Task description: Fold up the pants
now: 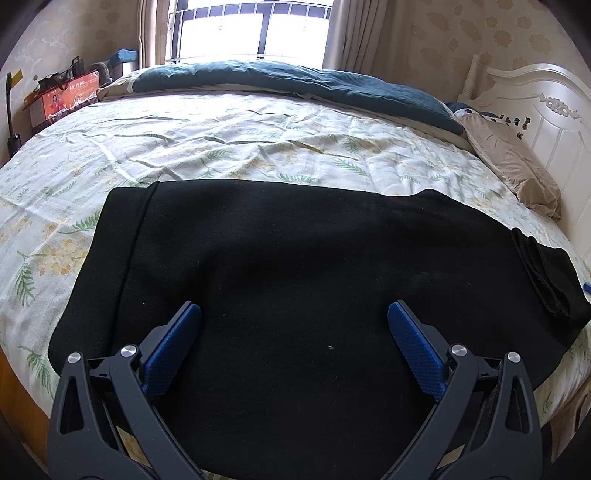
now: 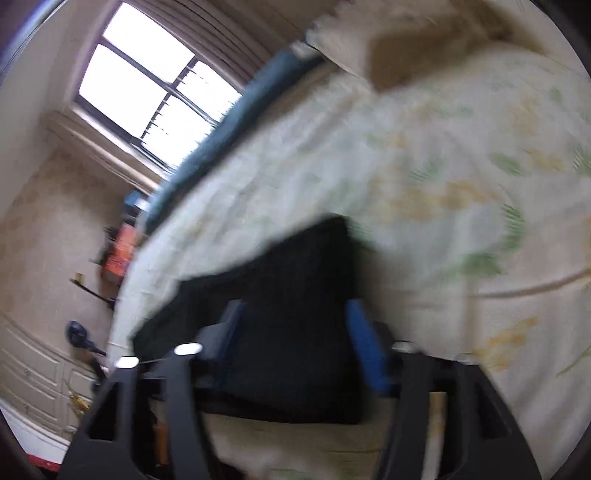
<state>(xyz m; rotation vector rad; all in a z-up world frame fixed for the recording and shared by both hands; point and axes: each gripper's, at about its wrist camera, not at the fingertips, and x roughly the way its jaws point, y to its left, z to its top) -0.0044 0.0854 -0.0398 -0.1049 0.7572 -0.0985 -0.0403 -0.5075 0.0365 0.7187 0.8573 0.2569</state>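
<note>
Black pants (image 1: 295, 266) lie flat and folded across the near part of the bed, with the cuffs at the right end. My left gripper (image 1: 293, 314) hovers over their near half, open, its blue pads wide apart with nothing between them. The right wrist view is blurred and tilted. There the pants (image 2: 288, 295) show as a dark slab on the floral sheet. My right gripper (image 2: 291, 314) is above their end with its jaws apart, and no cloth is pinched by the blue pads.
The bed has a floral sheet (image 1: 221, 140). A teal blanket (image 1: 295, 85) lies along its far side and a beige pillow (image 1: 517, 173) sits by the white headboard (image 1: 546, 110). An orange box (image 1: 66, 99) and bags stand at the far left, under the window (image 1: 251, 33).
</note>
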